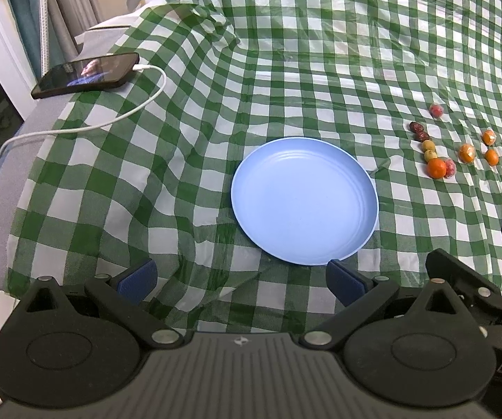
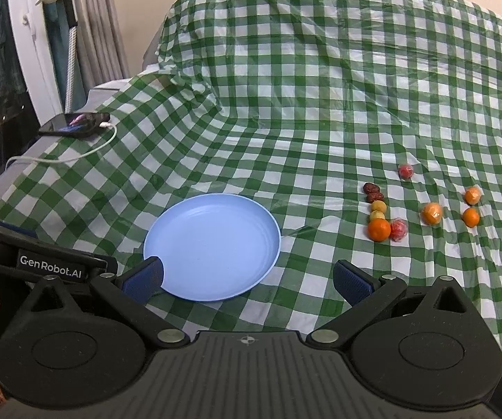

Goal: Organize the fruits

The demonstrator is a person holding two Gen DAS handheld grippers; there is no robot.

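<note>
Since nothing sits on the blue plate (image 2: pixel 212 244) yet, you're at the very start: both grippers hover low in frame with jaws spread wide and empty, left gripper (image 1: pixel 240 279) just short of the plate's near rim, right gripper (image 2: pixel 247 281) with its left pad overlapping the plate edge in view; I can't tell if it touches. The fruits lie right of centre in both views, well apart from the plate: two dark dates (image 2: pixel 373 192), two small yellow fruits (image 2: pixel 378 210) and a big orange (image 2: pixel 379 229) touching in a line, a wrapped red fruit (image 2: pixel 399 229) just beside the orange, another red one (image 2: pixel 406 171) further back, and three small oranges (image 2: pixel 432 213) off right, some in clear wrap. Plate central probably so either gripper reaches it; right one looks better placed for the fruit. Surface is a wrinkled green-check plastic cloth (image 1: pixel 285 70) over something soft, so expect rolling. Phone (image 1: pixel 87 75) on a charging cable (image 1: pixel 111 118) upper left, curtains behind.
</note>
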